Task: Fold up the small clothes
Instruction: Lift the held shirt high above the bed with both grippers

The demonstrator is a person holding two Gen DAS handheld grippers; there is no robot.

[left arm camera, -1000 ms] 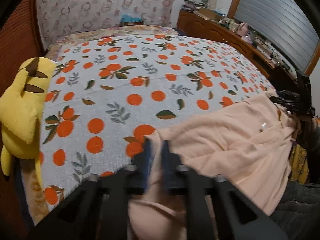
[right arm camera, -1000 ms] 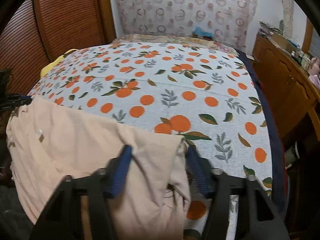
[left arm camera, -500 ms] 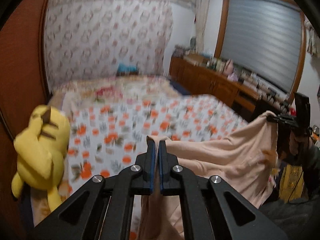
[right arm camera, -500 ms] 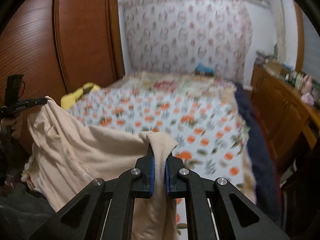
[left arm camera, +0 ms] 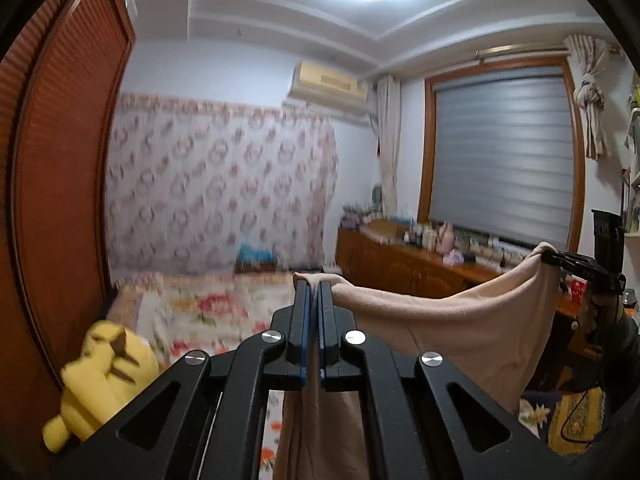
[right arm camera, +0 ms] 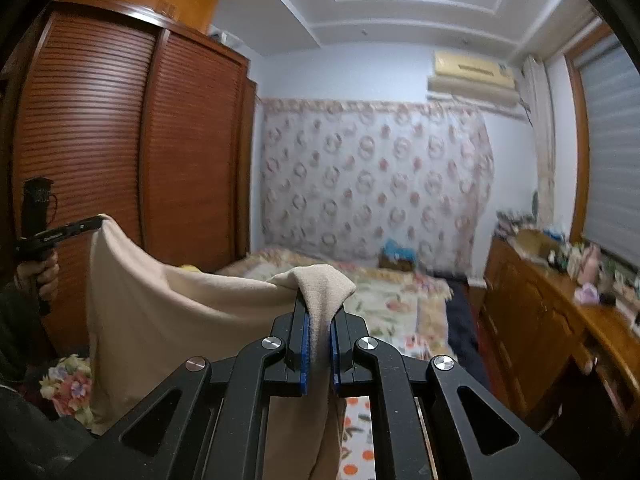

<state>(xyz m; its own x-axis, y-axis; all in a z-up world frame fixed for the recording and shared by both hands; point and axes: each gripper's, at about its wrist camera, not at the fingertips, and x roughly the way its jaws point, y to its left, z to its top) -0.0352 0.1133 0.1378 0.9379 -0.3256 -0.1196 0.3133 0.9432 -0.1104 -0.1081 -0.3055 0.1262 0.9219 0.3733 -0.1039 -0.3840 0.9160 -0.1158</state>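
A peach garment [left arm camera: 472, 328] hangs in the air, stretched between both grippers well above the bed. My left gripper [left arm camera: 314, 286] is shut on one top corner, the cloth pinched between its blue pads. The right gripper [right arm camera: 318, 300] is shut on the other corner, a fold of peach garment [right arm camera: 180, 312] bunched over its tips. Each view shows the other gripper at its edge: the right gripper [left arm camera: 554, 258] in a hand at the far right, the left gripper [right arm camera: 98, 222] in a hand at the far left. The garment's lower part hangs below both views.
The bed [right arm camera: 392, 304] with floral and orange-print covers lies below. A yellow plush toy [left arm camera: 100, 380] sits at its left edge beside the wooden wardrobe [right arm camera: 120, 140]. A cluttered wooden dresser [right arm camera: 560, 312] runs along the right under the window blind [left arm camera: 504, 156].
Both grippers rose from the bed and tipped up toward level, lifting the garment off the covers. The right gripper's jaws closed on the cloth; the left stayed shut on it.
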